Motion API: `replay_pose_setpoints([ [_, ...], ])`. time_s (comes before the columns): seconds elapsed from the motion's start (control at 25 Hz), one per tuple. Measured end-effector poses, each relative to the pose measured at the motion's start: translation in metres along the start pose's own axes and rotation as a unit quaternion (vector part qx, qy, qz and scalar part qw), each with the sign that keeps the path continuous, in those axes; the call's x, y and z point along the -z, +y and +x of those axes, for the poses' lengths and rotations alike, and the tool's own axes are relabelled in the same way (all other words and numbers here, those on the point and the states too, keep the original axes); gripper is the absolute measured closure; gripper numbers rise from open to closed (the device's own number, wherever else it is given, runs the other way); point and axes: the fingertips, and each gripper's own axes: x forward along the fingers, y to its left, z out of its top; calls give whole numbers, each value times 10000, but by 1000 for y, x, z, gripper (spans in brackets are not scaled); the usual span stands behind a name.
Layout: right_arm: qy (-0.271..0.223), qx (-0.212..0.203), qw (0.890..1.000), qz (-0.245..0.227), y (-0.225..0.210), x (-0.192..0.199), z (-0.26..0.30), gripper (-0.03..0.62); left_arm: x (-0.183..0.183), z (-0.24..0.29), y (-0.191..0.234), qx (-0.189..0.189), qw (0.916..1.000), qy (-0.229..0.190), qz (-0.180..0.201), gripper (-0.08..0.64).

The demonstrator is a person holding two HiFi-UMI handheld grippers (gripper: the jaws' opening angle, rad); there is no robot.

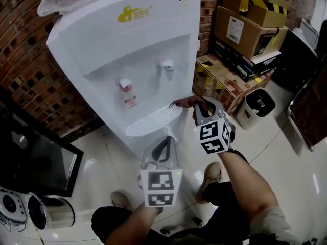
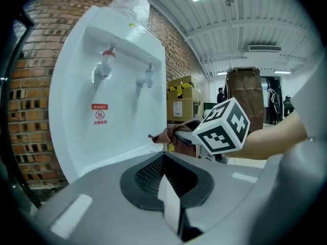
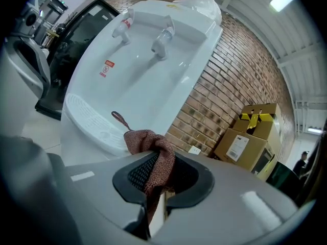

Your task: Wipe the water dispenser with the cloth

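Gripping cloth (image 3: pixel 148 146), right gripper (image 3: pixel 153 188) beside water dispenser (image 1: pixel 127 55).

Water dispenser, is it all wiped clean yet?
Not yet. Done: the cloth is pinched in the right hand-held gripper. Now: it sits at the edge of the drip tray, though I can't tell if it touches. Left: wiping that, the front panel and both taps; no wiped patch shows.
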Motion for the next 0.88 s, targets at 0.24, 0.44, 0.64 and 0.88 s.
replay_pose_setpoints([
  [0.24,-555,-635,9961,241,42,-39,-29,528,10,-12,32,-453,9987,5,250,560],
  [0.44,-1489,-1693,9741,177,126,-102,-71,528,13,-52,98,-1221,9924,-76,98,560],
  [0.64,-1778,-2348,9552,298,204,-125,-79,528,27,-95,158,-2041,9789,-85,-44,560],
  [0.88,-1455,-2527,9558,368,277,-99,-44,528,60,-115,198,-2468,9686,150,-268,560],
])
